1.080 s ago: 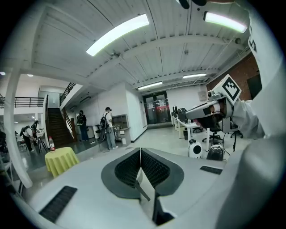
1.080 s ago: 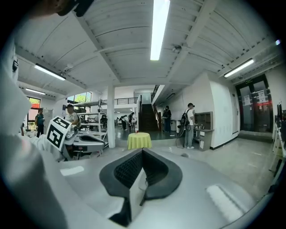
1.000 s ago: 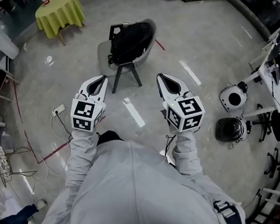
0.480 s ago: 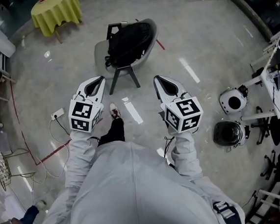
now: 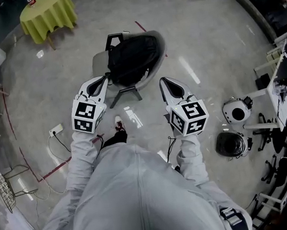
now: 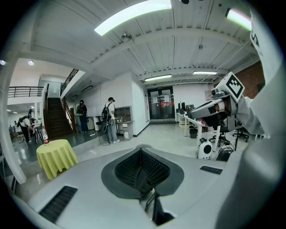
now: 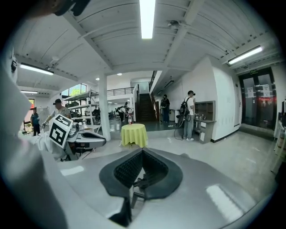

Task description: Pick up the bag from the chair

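Observation:
A black backpack (image 5: 133,57) lies on the seat of a grey shell chair (image 5: 159,49) in the upper middle of the head view. My left gripper (image 5: 101,80) is held out with its tip at the chair's near left edge, jaws shut and empty. Just right of the chair's legs, my right gripper (image 5: 166,80) is also shut on nothing. The left gripper view shows its own jaws (image 6: 140,150) meeting at the tip, with the right gripper (image 6: 223,102) off to the side. The right gripper view has the same closed tip (image 7: 142,151). Neither gripper view shows the bag.
A round table with a yellow-green cloth (image 5: 48,15) stands at the far left. A power strip (image 5: 56,129) with cables lies on the floor at left. A white round device (image 5: 235,111) and a black one (image 5: 230,144) sit at right beside a desk (image 5: 282,83). People stand far off (image 6: 109,118).
The person has stepped towards the chair: it sits lower and nearer in the head view, and the left gripper's tip now reaches its edge. Both grippers stay shut.

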`<state>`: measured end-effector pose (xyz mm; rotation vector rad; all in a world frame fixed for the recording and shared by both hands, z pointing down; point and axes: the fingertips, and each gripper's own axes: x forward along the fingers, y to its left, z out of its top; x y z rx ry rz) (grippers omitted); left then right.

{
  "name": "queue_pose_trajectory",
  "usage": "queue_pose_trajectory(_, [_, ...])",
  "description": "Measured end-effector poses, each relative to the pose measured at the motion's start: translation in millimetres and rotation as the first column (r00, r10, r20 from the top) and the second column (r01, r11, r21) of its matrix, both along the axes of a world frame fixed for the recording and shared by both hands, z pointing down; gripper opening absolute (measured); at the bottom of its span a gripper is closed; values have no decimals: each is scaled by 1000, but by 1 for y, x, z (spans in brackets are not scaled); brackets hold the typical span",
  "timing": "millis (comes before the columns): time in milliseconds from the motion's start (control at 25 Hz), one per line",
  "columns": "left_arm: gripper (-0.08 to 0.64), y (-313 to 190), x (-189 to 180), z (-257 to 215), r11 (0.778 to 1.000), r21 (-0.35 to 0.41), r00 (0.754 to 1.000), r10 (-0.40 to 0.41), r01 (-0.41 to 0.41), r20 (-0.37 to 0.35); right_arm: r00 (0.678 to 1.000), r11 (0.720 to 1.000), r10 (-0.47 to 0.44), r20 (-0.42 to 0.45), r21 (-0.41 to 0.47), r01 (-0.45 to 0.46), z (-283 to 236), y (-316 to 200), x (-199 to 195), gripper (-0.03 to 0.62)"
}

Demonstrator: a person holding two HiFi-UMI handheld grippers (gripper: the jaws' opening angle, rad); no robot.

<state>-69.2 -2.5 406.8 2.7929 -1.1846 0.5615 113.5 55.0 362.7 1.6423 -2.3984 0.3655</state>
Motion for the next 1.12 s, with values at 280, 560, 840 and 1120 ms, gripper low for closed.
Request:
queue_pose_trajectory(280, [9,-85,16,16,998,-33,998,60,-60,-4,999,997,50,-20,-56,-51,17,-84,13,11])
queue_pose_trajectory(560, [9,-141,28,39,988,-92,993,121,-121,-3,994,989,96,-55,-107,-102,38,-141,23,12])
queue_pose_trajectory(840, [86,-179,48,70,976,-162,988,149,-143,29,988,974,127,-85,-177,-141,65,-179,47,14])
queue_pose_trajectory(1120, [129,-216,67,114,961,-254,989,132,-113,61,993,957,88,-83,-271,-107,107,-234,74,120])
